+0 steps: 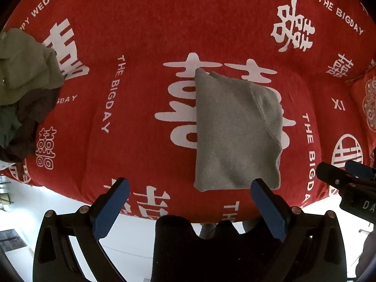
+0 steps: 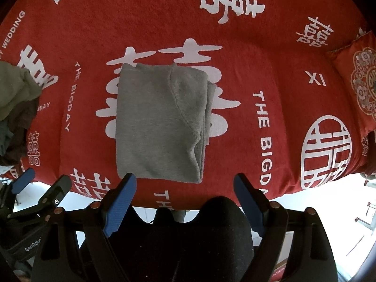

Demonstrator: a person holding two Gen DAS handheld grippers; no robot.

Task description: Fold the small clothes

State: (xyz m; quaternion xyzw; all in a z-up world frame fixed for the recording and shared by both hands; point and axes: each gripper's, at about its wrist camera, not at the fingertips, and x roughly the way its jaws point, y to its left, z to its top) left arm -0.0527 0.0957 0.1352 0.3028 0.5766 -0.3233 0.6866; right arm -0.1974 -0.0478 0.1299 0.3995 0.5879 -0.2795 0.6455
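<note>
A grey garment (image 1: 235,131) lies folded into a flat rectangle on the red bedspread (image 1: 141,35); it also shows in the right wrist view (image 2: 159,122). My left gripper (image 1: 190,185) is open and empty, held just short of the garment's near edge. My right gripper (image 2: 184,181) is open and empty, also just short of that edge. The right gripper shows at the right edge of the left wrist view (image 1: 340,176); the left gripper shows at the lower left of the right wrist view (image 2: 42,183).
A heap of unfolded clothes (image 1: 23,94), green, brown and dark teal, lies at the left edge of the bed, also in the right wrist view (image 2: 16,108). A red patterned cushion (image 2: 359,80) sits at the right. The bed's near edge drops to a white floor (image 1: 47,202).
</note>
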